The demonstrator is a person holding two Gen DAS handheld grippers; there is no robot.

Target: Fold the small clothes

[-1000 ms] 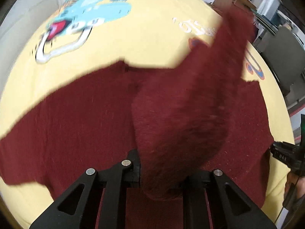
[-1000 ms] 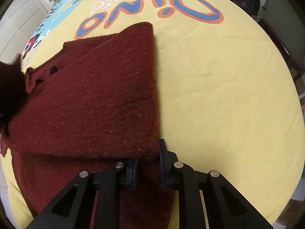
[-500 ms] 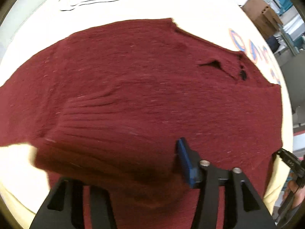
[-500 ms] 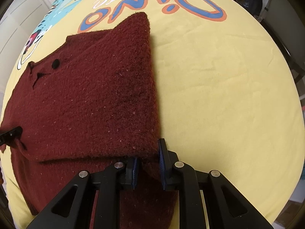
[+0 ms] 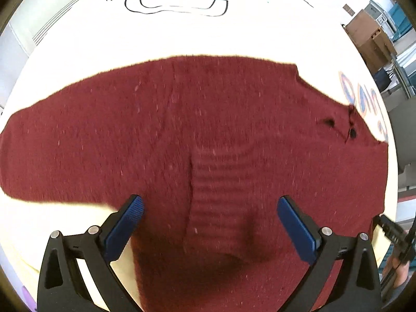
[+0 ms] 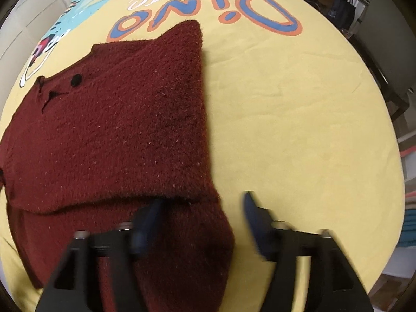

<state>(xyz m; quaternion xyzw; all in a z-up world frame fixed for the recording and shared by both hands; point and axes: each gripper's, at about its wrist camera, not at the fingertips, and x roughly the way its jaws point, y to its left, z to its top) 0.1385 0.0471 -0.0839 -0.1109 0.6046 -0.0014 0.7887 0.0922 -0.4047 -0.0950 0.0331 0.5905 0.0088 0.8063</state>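
A dark red knit sweater [image 5: 208, 135] lies on a yellow cartoon-print cloth [image 5: 182, 31]. In the left wrist view a sleeve lies folded across its body, ribbed cuff [image 5: 221, 182] between my fingers. My left gripper [image 5: 209, 208] is open over that cuff, holding nothing. In the right wrist view the sweater [image 6: 117, 135] lies with its right side folded in, a straight edge running toward me. My right gripper [image 6: 201, 208] is open above the sweater's near right corner, motion-blurred, holding nothing.
The yellow cloth [image 6: 299, 130] carries a "Dino" print [image 6: 208, 10] beyond the sweater. Boxes and shelving [image 5: 371, 31] stand past the table's far right edge. A chair [image 6: 390, 59] stands at the right side. The other gripper's tip [image 5: 390, 228] shows at the left view's right edge.
My left gripper carried the sleeve across the sweater's body, let it go and opened. My right gripper, shut on the sweater's edge before, has opened and let go.
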